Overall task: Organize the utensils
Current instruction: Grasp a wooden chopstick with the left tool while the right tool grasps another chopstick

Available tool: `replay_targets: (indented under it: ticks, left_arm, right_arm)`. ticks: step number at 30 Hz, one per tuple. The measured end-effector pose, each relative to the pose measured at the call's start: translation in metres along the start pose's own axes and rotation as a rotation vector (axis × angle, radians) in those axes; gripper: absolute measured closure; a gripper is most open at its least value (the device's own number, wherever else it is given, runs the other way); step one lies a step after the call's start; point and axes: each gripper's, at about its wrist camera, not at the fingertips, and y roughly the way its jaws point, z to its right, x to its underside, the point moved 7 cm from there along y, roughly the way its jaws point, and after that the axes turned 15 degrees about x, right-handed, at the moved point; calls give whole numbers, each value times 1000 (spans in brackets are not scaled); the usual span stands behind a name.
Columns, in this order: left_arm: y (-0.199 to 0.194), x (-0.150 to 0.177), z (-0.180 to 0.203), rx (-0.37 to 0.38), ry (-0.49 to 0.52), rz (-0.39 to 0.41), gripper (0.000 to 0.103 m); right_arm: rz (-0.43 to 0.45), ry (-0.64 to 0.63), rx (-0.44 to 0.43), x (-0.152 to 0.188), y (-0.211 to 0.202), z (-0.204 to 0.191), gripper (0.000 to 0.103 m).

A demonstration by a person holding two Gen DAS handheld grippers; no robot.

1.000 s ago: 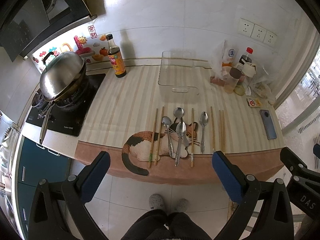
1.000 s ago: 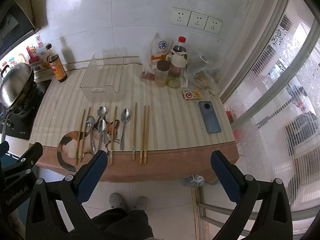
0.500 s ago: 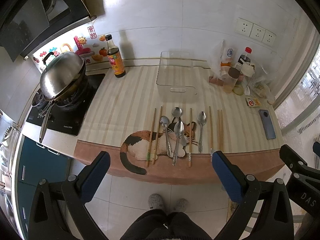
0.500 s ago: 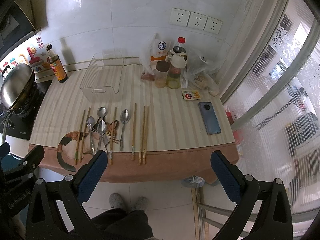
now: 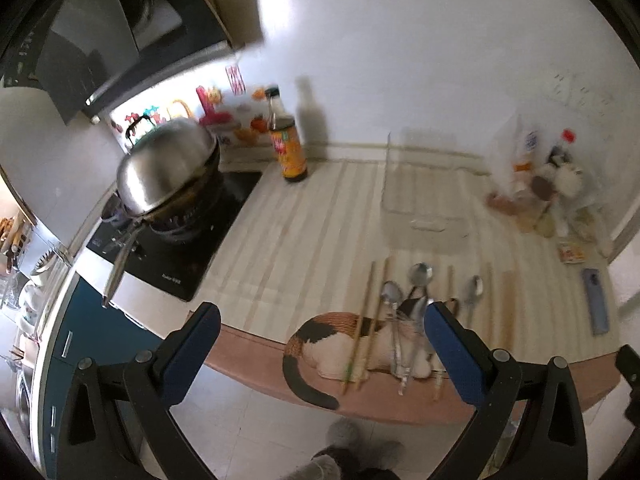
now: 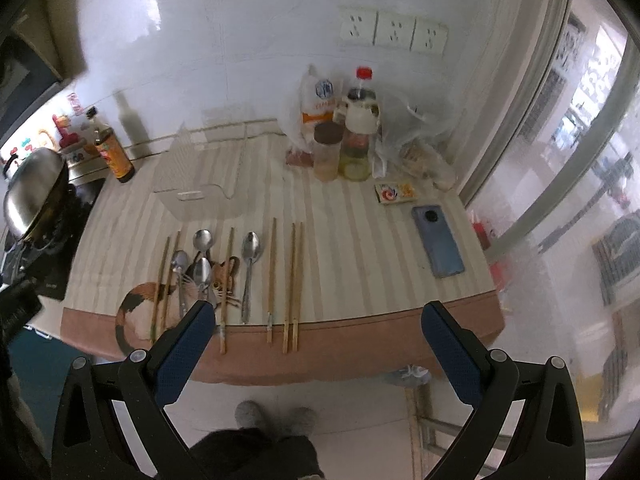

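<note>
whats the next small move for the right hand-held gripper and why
Probably lower the open right hand-held gripper toward the pair of wooden chopsticks at the striped cloth's near edge: both grippers are empty and above the floor, and the clear plastic bin holds nothing.

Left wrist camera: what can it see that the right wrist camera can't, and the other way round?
Only the left wrist view shows the black range hood and the blue cupboard front.

Only the right wrist view shows the wall sockets clearly and the big window.

Both show the wok, the sauce bottle, the clear bin, the spoons, the chopsticks, the cat mat and the phone. The left gripper and right gripper are both open and empty.
</note>
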Motion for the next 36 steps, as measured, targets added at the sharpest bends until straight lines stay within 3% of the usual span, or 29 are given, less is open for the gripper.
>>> replay_targets:
  ticks: [2,7,8,12,14,17,20,23,25,28,30,33,36]
  left_arm:
    - [26,3,-13,-7,-2,-43,0]
    - [110,27,-39,20,-6,-227,1]
    - [127,33,-42,36,-11,-275,4]
    - [186,62,-42,119,-23,-447,35]
    - [210,72,-39,145,-16,-497,41]
    - [236,83,-33,177,-11,-552,43]
    - [249,89,-34,188,-15,-578,49]
    - [247,83,-39,205,-37,-550,60]
    - [243,78,-42,207,-31,-537,79]
    - [238,74,-46,208,-28,-537,95]
    - [243,71,-52,215,-43,-537,97]
    - [245,64,-69,214,-81,-544,98]
    - [240,66,-88,236,-118,-552,98]
  right_arm:
    - [-38,16,-8,1,25,-5,3]
    - [-142,44,-39,11,91,-19,25]
    - [-165,45,-39,14,103,-23,31]
    - [-265,58,-34,27,156,-39,48]
    - [-318,65,-41,33,180,-47,55]
    - [-383,60,-48,38,212,-59,55]
    - [-435,61,-80,43,233,-69,55]
    - [-452,43,-64,41,249,-76,55]
    - [-466,33,-56,40,263,-82,55]
    - [-489,30,-59,42,279,-90,60]
    - [-480,55,-78,40,285,-93,73]
    - [-500,53,-34,44,291,-89,93]
    - [-517,15,21,53,292,-84,96]
